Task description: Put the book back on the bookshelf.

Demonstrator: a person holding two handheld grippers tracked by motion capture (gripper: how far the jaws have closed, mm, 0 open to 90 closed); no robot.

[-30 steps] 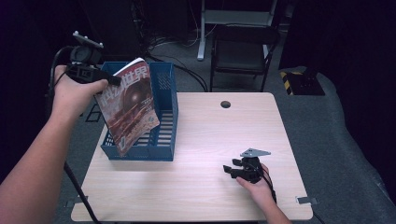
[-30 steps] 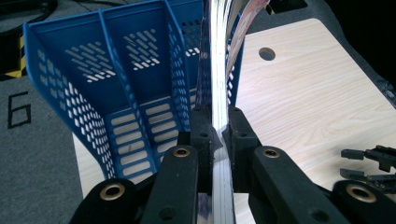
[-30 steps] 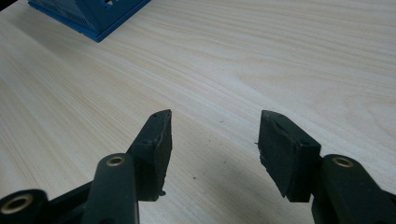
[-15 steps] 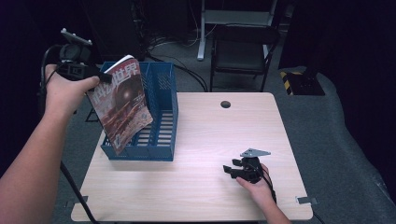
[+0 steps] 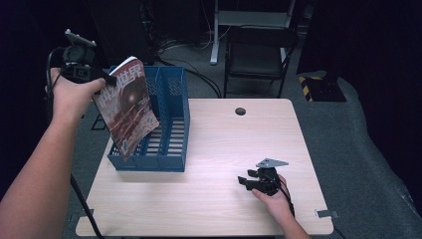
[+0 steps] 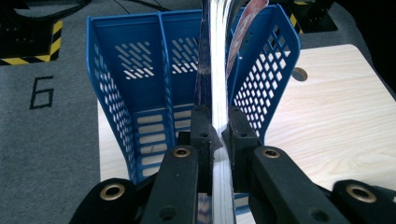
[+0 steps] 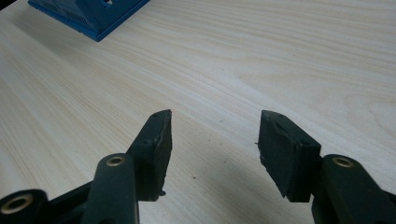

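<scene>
A magazine point(image 5: 128, 107) with a dark red cover hangs tilted over the left side of the blue file rack point(image 5: 171, 124). My left gripper point(image 5: 102, 79) is shut on its upper left edge, held up in the air. In the left gripper view the magazine point(image 6: 217, 70) runs edge-on between the jaws, above the blue file rack point(image 6: 149, 88) and its compartments. My right gripper point(image 5: 243, 181) rests low on the wooden table point(image 5: 224, 144) near its front right. In the right gripper view the right gripper point(image 7: 212, 140) stands open over bare wood, with nothing between the fingers.
A dark round hole point(image 5: 240, 111) marks the table's far middle. A black chair point(image 5: 256, 55) stands behind the table on grey carpet. A corner of the blue file rack point(image 7: 88, 14) shows at the top left of the right gripper view.
My left hand has drawn the magazine leftward and slightly up, away from the rack's middle. The right hand has stayed where it was.
</scene>
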